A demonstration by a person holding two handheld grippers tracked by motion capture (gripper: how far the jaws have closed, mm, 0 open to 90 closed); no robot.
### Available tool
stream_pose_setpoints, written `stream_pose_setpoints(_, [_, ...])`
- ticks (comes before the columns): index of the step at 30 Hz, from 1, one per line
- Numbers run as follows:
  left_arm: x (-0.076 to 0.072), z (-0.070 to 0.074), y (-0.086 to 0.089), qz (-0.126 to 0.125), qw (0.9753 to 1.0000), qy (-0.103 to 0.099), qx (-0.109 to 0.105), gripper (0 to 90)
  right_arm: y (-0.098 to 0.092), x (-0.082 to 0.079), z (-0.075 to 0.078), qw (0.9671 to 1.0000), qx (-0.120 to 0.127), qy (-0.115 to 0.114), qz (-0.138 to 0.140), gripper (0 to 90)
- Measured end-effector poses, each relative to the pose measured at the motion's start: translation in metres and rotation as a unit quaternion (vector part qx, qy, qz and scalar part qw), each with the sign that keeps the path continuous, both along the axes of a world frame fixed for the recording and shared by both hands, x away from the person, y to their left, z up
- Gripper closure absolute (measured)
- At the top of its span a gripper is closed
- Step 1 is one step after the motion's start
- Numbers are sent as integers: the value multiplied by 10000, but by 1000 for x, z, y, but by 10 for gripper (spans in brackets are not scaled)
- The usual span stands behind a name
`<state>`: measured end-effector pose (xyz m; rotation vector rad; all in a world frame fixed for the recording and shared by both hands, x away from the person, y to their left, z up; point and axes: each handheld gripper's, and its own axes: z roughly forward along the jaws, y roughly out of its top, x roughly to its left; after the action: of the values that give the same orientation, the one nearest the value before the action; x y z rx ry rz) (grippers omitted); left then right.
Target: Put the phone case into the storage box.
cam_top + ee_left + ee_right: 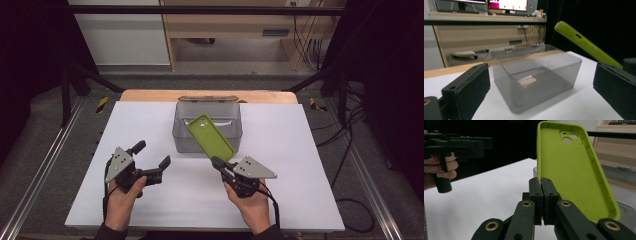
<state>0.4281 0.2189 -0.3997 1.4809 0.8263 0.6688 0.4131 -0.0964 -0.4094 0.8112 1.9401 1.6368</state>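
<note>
The right gripper [218, 164] is clamping the near edge of the green phone case [210, 136], whose long axis is slanting up and away over the transparent box [207, 145]. The left gripper [151, 155] is gaping wide, empty, farther off.

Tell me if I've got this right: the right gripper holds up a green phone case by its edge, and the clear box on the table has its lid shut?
Not quite. The clear box has no lid on; the left gripper view shows it open-topped. The right gripper does pinch the green phone case by its edge.
</note>
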Motion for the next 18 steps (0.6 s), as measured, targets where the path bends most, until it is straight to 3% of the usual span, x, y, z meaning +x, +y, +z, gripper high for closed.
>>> stream_pose_setpoints(2, [2, 3, -2, 9, 10000, -16, -69, 13, 8, 4, 2, 10000, 33, -55, 11, 883])
stream_pose_setpoints(5, [4, 8, -9, 101, 9992, -49, -382, 16, 17, 6, 5, 9999, 18, -137, 22, 883])
stream_pose_setpoints(10, [1, 9, -15, 183, 9994, 0, -282, 15, 23, 8, 5, 9998, 13, -212, 61, 882])
stream_pose_setpoints(13, [-10, 5, -17, 304, 9994, 33, -143, 14, 21, 4, 0, 9998, 76, -158, 16, 882])
stream_pose_setpoints(15, [-16, 3, -17, 299, 9990, 160, -277, 13, 19, 1, -2, 9998, 175, -67, -31, 882])
stream_pose_setpoints(18, [-18, 2, -18, 328, 9990, 147, -278, 15, 17, -1, -5, 9996, 279, 12, -52, 882])
